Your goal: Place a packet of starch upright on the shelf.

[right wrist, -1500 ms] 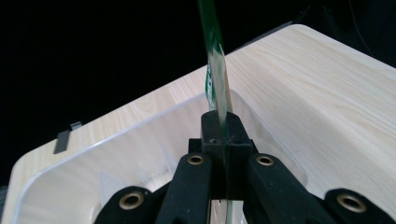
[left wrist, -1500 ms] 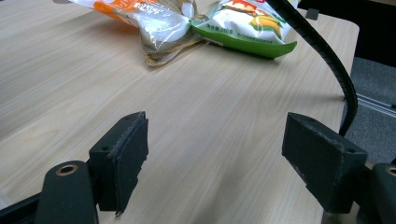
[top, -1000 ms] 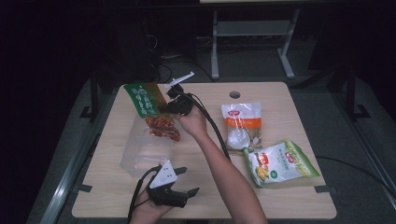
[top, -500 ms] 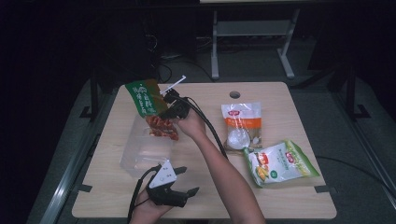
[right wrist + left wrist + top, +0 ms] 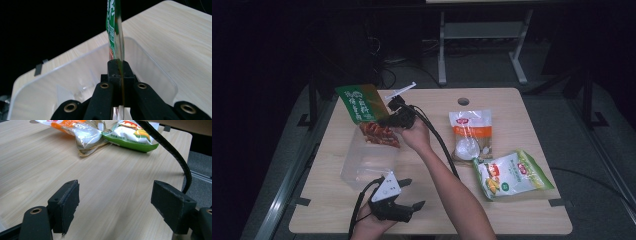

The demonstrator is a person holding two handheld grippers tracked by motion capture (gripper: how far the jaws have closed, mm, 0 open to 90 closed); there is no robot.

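Note:
A snack packet (image 5: pixel 359 102) with a green top and red contents hangs upright over a clear plastic box (image 5: pixel 362 167) at the table's left. My right gripper (image 5: pixel 384 121) is shut on the packet's edge. In the right gripper view the jaws (image 5: pixel 118 67) pinch the thin green packet (image 5: pixel 113 22) above the box's (image 5: pixel 75 72) open top. My left gripper (image 5: pixel 413 193) rests near the table's front edge, open and holding nothing. In the left gripper view its jaws (image 5: pixel 115 205) stand wide apart over bare wood.
A white and orange bag (image 5: pixel 469 135) lies right of centre on the wooden table (image 5: pixel 522 215), with a green and yellow bag (image 5: pixel 512 175) in front of it. Both bags (image 5: pixel 82 131) (image 5: pixel 130 132) lie far beyond the left jaws. A black cable (image 5: pixel 175 155) trails past.
My right gripper has shifted slightly to the left with the packet, which now hangs more over the box. The left gripper has stayed put.

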